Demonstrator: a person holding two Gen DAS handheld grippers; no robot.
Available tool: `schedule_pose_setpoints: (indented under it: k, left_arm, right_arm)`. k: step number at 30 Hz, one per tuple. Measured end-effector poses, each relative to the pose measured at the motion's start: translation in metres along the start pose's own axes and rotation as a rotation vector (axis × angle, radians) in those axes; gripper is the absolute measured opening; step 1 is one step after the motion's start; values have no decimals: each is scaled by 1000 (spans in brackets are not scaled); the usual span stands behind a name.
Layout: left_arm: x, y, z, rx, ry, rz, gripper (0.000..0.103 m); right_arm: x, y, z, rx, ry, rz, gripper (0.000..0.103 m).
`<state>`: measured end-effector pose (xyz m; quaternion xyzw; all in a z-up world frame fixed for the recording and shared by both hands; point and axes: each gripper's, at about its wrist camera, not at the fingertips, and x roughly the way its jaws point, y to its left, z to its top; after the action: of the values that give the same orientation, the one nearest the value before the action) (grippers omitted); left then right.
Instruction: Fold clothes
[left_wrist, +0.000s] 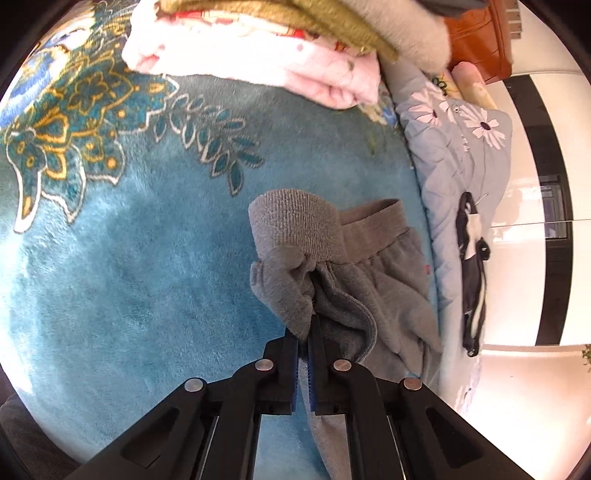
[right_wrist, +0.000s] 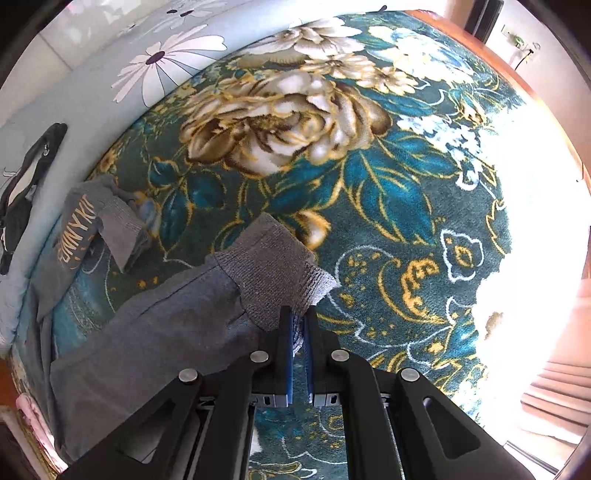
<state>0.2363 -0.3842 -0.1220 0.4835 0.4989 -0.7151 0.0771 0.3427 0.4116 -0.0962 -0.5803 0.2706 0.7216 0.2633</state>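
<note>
My left gripper (left_wrist: 305, 332) was clamped on a bunch of grey fleece just below a ribbed cuff (left_wrist: 295, 225) of the sweatpants (left_wrist: 373, 288). The jaws stood nearly together with the cloth pinched between the blue pads. In that view the cuff stood up past the fingertips, and the waistband (left_wrist: 373, 225) lay just behind it, to the right. The rest of the sweatpants spread rightward and down over the teal blanket (left_wrist: 147, 258), reaching the edge of the grey daisy-print quilt (left_wrist: 465, 155).

My right gripper (right_wrist: 298, 325) was clamped on the other ribbed cuff (right_wrist: 277, 273), the jaws close together on its near corner. From there the leg (right_wrist: 155, 332) ran left and down across the floral part of the blanket (right_wrist: 369, 184). Farther left I saw a second grey fold bearing gold letters (right_wrist: 75, 236), with another ribbed band (right_wrist: 118, 229) resting against it; I could not tell how that part joined the leg I held.

A pile of folded clothes (left_wrist: 258, 48) sat at the far edge of the blanket in the left view: a pink piece at the bottom, an olive one and a pale grey one above it. A black-and-white object (left_wrist: 471, 266) lay on the quilt near the bed's edge, well apart from the sweatpants; I could not make out what it was. The same object (right_wrist: 26, 184) showed at the left of the right view, also on the quilt. Strong sunlight washed out the right side of the blanket there.
</note>
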Motion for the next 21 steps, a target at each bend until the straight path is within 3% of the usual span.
schedule_pose_setpoints:
  k: [5, 8, 12, 16, 19, 21]
  left_arm:
    - [-18, -2, 2, 24, -37, -18, 4]
    - [6, 28, -6, -72, 29, 14, 4]
    - [7, 33, -12, -62, 42, 16, 4]
    - [5, 30, -11, -48, 56, -7, 6]
    - [-1, 24, -6, -18, 69, -12, 14]
    - [-6, 21, -3, 0, 77, -14, 31]
  right_arm:
    - [-30, 16, -12, -163, -21, -13, 5]
    - [3, -4, -30, -98, 38, -67, 5]
    - [36, -16, -54, -82, 130, -105, 5]
    - [41, -19, -53, -59, 150, -87, 5]
    - [38, -19, -44, -63, 158, -63, 7]
    - [32, -20, -36, -84, 163, -24, 13]
